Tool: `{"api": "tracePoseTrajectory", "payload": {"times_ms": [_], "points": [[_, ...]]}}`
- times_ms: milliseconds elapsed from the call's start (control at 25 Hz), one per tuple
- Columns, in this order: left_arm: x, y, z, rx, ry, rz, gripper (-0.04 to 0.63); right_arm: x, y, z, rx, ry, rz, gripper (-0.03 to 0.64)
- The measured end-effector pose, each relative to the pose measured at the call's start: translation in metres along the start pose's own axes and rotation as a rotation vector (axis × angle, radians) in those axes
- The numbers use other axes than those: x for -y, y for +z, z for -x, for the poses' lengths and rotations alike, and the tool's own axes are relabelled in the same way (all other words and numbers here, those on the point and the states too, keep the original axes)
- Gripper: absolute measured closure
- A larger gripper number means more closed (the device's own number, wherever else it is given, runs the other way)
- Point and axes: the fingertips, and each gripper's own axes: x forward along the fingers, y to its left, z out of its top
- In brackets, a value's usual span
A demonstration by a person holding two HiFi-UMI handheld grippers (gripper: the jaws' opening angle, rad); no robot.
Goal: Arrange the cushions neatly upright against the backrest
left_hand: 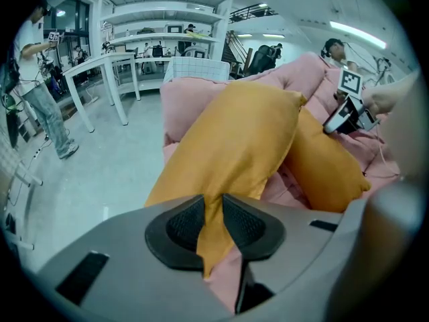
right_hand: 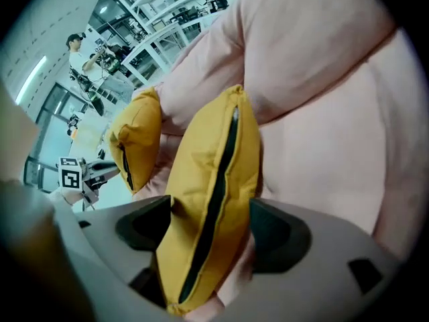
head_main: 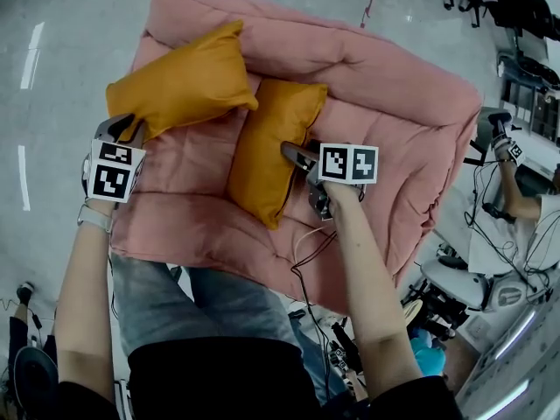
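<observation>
We've got the left gripper [left_hand: 213, 221] pinched tight on a corner of the left cushion [head_main: 179, 81], which sits tilted at the back left corner of the pink sofa [head_main: 385, 77]. The right gripper [right_hand: 208, 230] has its jaws spread wide either side of the right cushion [head_main: 271, 147], around its zipper edge, not squeezing. That one's on the seat, far end by the backrest.

On the sofa [head_main: 394, 94], the left cushion [head_main: 179, 81] lay over the left arm. The right cushion [head_main: 267, 147] lay just beside it at mid-seat, its far end by the backrest. The left gripper [head_main: 131, 128] pinched the left cushion's near corner, and the right cushion's right edge sat between the right gripper's [head_main: 295, 153] parted jaws.
</observation>
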Motion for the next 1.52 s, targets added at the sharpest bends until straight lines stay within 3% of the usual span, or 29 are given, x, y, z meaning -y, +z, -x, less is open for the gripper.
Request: {"api": "tracePoseTrajectory", "payload": {"times_ms": [240, 560, 720, 800, 1080, 1360, 1520], "points": [[-0.001, -0.002, -0.004, 0.009, -0.002, 0.030, 0.502, -0.007, -0.052, 0.016, -0.030, 0.018, -0.073, 0.255], [-0.001, -0.004, -0.005, 0.014, 0.011, 0.048, 0.502, -0.032, -0.157, -0.017, -0.191, 0.015, -0.192, 0.222], [0.000, -0.003, -0.005, 0.015, 0.013, 0.048, 0.502, -0.027, -0.161, -0.030, -0.140, 0.027, -0.297, 0.337], [-0.001, -0.003, -0.006, 0.014, 0.015, 0.046, 0.502, -0.024, -0.160, -0.038, -0.142, 0.016, -0.307, 0.357], [0.001, -0.003, -0.005, 0.021, 0.019, 0.040, 0.502, -0.017, -0.162, -0.056, -0.143, -0.013, -0.297, 0.356], [-0.001, -0.007, 0.000, 0.027, 0.004, 0.030, 0.500, -0.040, -0.158, -0.021, -0.162, 0.005, -0.228, 0.301], [0.006, -0.009, -0.004, 0.032, -0.015, 0.020, 0.499, -0.033, -0.136, 0.022, -0.046, -0.025, -0.226, 0.301]]}}
